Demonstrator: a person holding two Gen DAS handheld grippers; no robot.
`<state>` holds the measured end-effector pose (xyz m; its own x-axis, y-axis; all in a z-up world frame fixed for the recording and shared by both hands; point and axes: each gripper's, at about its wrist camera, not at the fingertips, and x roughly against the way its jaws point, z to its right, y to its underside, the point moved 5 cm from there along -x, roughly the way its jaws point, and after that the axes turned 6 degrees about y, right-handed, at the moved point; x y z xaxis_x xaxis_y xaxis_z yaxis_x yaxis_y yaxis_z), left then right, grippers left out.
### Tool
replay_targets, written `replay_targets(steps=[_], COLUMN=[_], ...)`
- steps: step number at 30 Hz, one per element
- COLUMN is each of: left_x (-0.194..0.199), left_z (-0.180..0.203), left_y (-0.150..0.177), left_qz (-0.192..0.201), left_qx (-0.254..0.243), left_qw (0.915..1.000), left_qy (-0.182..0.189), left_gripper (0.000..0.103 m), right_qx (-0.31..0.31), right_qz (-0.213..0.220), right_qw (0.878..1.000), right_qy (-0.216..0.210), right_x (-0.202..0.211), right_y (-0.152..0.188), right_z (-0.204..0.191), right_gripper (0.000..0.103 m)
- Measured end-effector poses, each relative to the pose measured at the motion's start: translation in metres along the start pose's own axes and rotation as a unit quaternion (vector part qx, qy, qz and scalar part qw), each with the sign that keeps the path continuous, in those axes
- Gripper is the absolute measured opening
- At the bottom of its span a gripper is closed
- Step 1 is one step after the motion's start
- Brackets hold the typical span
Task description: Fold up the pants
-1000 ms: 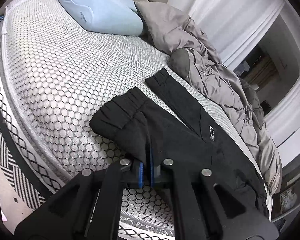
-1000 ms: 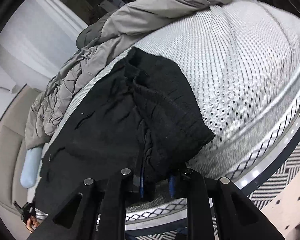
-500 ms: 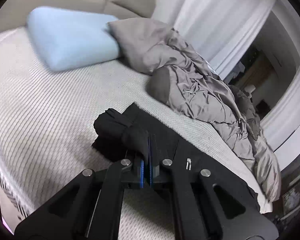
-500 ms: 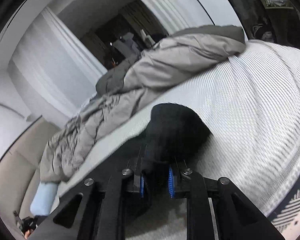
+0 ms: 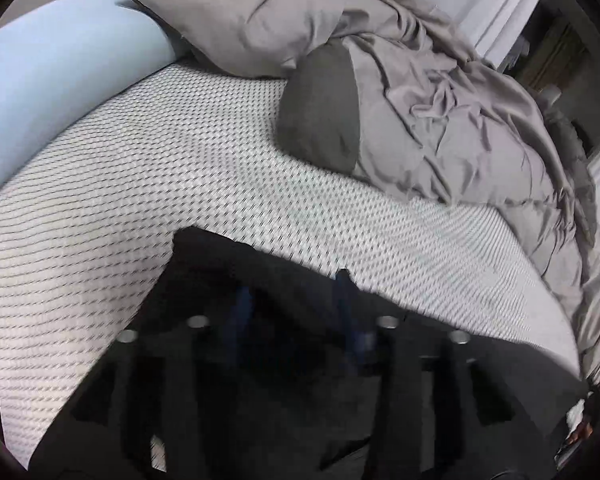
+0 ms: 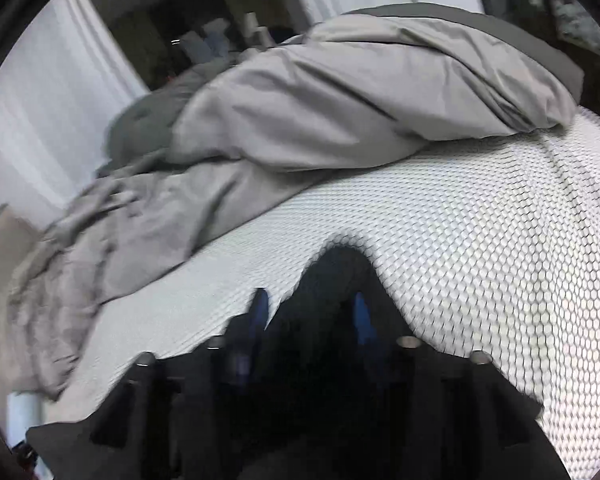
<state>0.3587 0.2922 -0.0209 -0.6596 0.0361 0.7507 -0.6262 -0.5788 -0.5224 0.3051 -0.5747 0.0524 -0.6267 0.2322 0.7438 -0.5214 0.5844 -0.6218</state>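
Pants [image 5: 236, 264], black and soft, lie low in the left wrist view on the white honeycomb-textured mattress [image 5: 180, 168], their dark edge reaching out just ahead of the tool. The left gripper [image 5: 292, 304] sits right over that cloth with its blue pads spread well apart; dark fabric shows between and beneath them, but motion blur and black-on-black make it hard to say whether any cloth is pinched, and with the gap this wide it reads as released. A pale blue pillow [image 5: 52, 80] lies at the far left, and a rumpled grey duvet [image 5: 440, 100] is heaped along the far side, well apart from the garment.

From the right wrist view, a rounded hump of the same black cloth [image 6: 336, 276] rises between the fingers of the right gripper [image 6: 310, 312]. Its blue pads also stand wide apart, the fabric lying loose between them, not squeezed. The mattress [image 6: 480, 240] spreads to the right, the duvet [image 6: 360, 92] is piled beyond.

Judged by its drape, the cloth is light, limp and thick enough to bunch; it will sag from any single hold and slide little on the textured cover. Firm places to grip are probably a gathered cuff, the waistband or a folded edge, one tool at each corner so the layer stays taut.
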Motion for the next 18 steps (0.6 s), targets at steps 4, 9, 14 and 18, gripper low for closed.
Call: replay_targets(steps=[4,9,14,18], left_x=[0.020,0.065,0.097,0.096], left_z=[-0.002,-0.010,-0.033,-0.040], left_y=[-0.004,0.024,0.093,0.154], left_qz=[0.050,0.071,0.058,0.026], left_qx=[0.001,0.013,0.056,0.084], left_qw=[0.9988,0.9958,0.9931,0.9872], left_qy=[0.002,0.057,0.085,0.133], left_gripper=[0.083,0.083,0.072,0.070], right_qx=[-0.008,0.005,0.032,0.043], right_qz=[0.018,0.027,0.008,-0.025], right_qw=[1.000,0.999,0.997,0.992], right_qy=[-0.014,-0.043,-0.076,-0.116], right_x=[0.009,0.049,0.091,0.108], right_y=[0.008,0.025,0.060,0.096], right_z=[0.007,0.015,0.017,0.011], right_gripper=[0.067,0.083,0.090,0.090])
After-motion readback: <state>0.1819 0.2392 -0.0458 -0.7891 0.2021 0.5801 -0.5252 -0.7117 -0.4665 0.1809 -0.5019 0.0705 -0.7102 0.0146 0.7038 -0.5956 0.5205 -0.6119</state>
